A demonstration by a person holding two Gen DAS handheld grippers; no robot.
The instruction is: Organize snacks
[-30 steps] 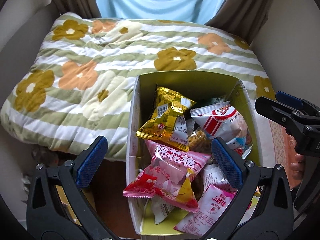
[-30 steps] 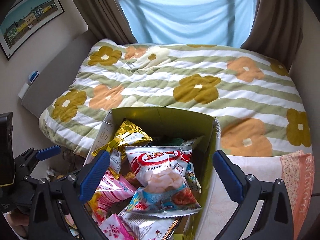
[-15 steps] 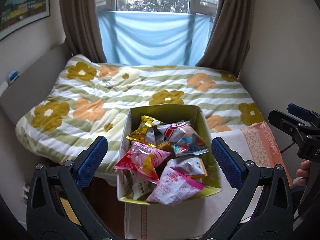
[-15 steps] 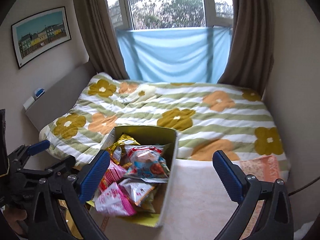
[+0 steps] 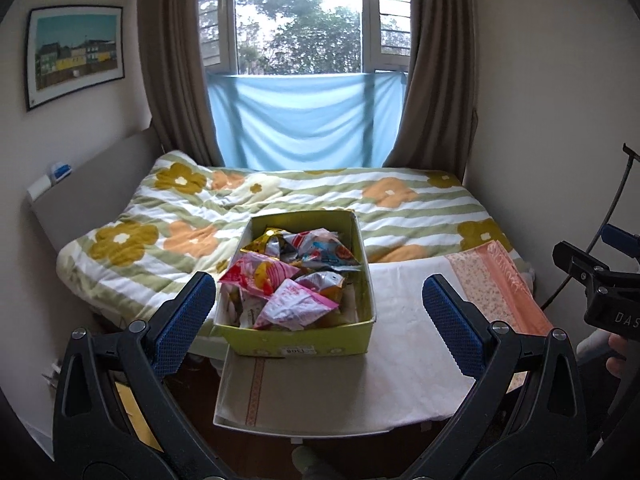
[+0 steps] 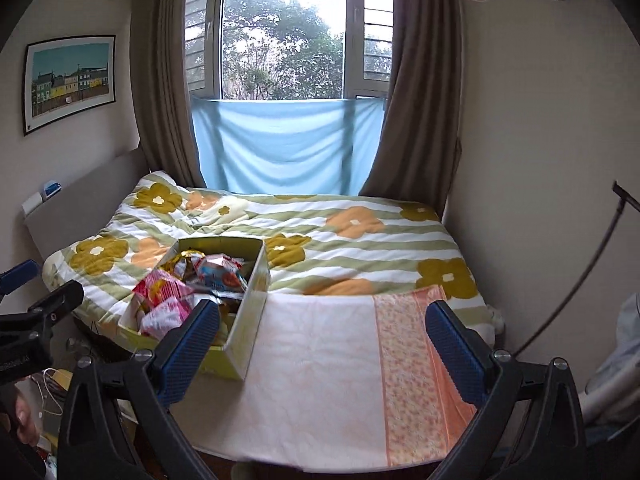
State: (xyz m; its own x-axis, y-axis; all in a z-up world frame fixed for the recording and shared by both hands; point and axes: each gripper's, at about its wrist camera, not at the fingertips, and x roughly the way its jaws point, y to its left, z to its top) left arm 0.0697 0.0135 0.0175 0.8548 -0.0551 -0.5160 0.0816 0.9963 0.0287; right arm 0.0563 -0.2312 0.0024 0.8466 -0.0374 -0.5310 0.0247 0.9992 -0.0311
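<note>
A yellow-green box is sitting near the middle of the left wrist view, on a table with a white and pink cloth. The box is open on top and it is holding a heap of snack bags. A pink bag is lying at the front of the heap. A bigger pink and red bag is lying behind it on the left. A gold bag is poking up at the back. A white bag with red and blue on it is lying at the back right. A silver bag is sitting in the middle.

In the right wrist view the box is sitting in the lower left of the frame, at the left end of the cloth.

The left gripper is hanging low in the frame, with its jaws spread wide and nothing in them. The right gripper is doing the same, wide apart and holding nothing.

Behind the table a bed with a flower blanket is filling the middle of the frame.
</note>
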